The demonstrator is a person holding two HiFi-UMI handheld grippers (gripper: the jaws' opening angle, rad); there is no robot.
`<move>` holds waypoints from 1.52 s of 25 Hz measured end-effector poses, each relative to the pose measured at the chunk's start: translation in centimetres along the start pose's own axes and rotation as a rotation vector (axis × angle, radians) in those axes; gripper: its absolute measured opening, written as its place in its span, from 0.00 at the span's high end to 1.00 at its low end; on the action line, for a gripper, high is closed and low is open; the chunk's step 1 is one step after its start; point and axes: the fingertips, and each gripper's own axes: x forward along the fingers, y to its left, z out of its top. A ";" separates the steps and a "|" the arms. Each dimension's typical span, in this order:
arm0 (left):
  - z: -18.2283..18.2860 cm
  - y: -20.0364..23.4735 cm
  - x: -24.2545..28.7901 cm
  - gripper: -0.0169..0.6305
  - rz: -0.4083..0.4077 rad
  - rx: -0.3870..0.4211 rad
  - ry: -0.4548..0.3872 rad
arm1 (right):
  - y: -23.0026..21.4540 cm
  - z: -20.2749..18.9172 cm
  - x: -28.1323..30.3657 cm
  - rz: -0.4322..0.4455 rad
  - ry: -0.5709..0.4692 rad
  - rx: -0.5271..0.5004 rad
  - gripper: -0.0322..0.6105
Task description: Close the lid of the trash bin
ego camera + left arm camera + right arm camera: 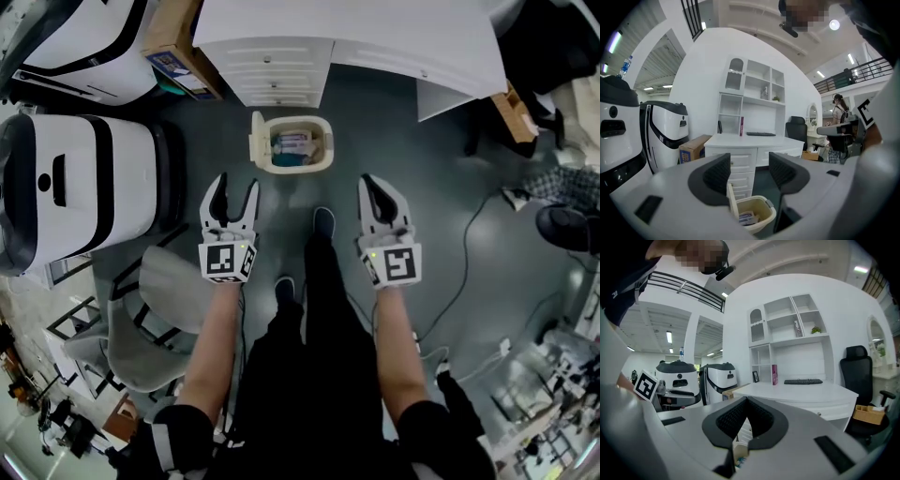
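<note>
Head view: trash bin (292, 143), lid (256, 141) upright, lies just ahead of left gripper (234, 187), untouched. Left jaws apart, empty. Right gripper (372, 184) jaws together, empty.

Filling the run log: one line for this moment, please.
bin: lid open, upright | left gripper: open, empty | right gripper: shut, empty | neither touches bin

A dark grey-green floor (431, 178) lies under the left tongs (234, 184) and the right tongs (371, 180). Ahead of them a white tabletop (356, 28) sits over drawers (279, 73), with a white shelf unit (754, 91) behind it against a white wall. Left of the left tongs stand bulky white-and-black machines (80, 187). A black office chair (858, 376) stands right of the right tongs. A ceiling lamp (834, 24) glows overhead, beside what looks like a balcony railing (862, 70).
</note>
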 end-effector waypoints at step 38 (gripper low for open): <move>-24.0 5.0 14.5 0.78 0.041 -0.009 0.266 | -2.4 -16.8 9.9 0.094 0.092 0.110 0.94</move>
